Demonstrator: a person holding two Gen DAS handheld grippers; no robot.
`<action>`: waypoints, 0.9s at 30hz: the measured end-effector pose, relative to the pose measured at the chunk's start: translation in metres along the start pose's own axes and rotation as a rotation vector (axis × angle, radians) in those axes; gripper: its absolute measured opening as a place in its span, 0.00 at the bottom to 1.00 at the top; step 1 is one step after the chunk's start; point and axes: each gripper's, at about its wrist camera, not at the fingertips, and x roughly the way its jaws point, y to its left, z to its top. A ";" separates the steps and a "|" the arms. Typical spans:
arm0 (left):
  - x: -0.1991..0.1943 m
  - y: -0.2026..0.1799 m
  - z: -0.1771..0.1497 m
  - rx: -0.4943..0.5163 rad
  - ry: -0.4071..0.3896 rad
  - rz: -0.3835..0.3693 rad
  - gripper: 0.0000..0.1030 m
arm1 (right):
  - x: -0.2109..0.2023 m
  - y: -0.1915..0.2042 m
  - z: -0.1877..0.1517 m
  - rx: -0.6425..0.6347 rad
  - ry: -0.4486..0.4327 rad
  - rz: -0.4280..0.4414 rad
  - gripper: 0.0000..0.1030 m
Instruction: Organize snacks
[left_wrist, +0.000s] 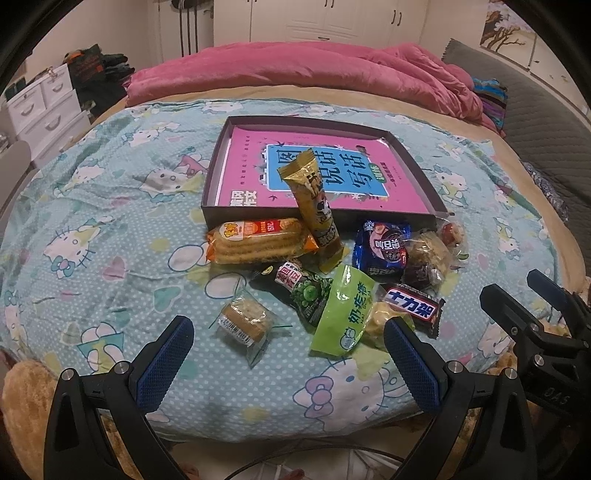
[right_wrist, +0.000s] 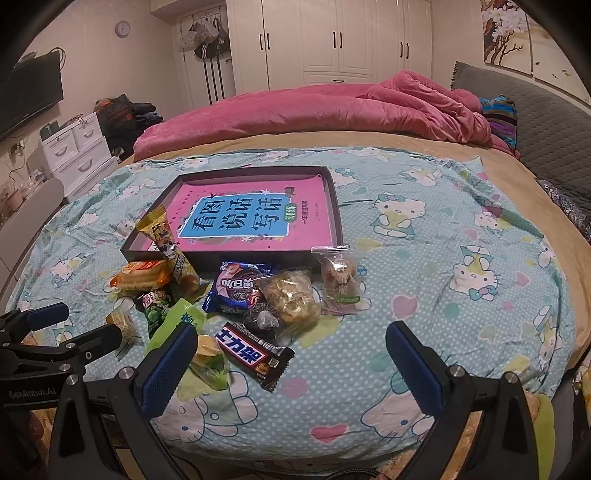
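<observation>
Left gripper (left_wrist: 288, 354) low at near edge, jaws spread wide, holding nothing. Right gripper (right_wrist: 291, 362) just beside it on right, likewise agape, empty.

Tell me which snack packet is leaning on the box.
The long gold wrapper: its top end rests over the dark box's front wall; the others lie flat on the bedspread.

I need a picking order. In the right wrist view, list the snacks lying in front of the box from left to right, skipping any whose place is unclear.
Orange biscuit pack → green pea packet → blue round-cookie pack → clear bag of golden pastry → clear bag with a small cake.
</observation>
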 end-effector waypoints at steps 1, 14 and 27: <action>0.000 0.000 0.000 0.000 0.001 0.004 0.99 | 0.000 0.000 0.000 0.000 0.000 0.000 1.00; 0.006 0.012 0.003 -0.026 -0.001 0.024 0.99 | 0.013 -0.004 0.007 0.006 0.003 -0.008 1.00; 0.034 0.067 0.001 -0.147 0.090 0.110 0.99 | 0.044 -0.033 0.017 0.058 0.032 -0.043 1.00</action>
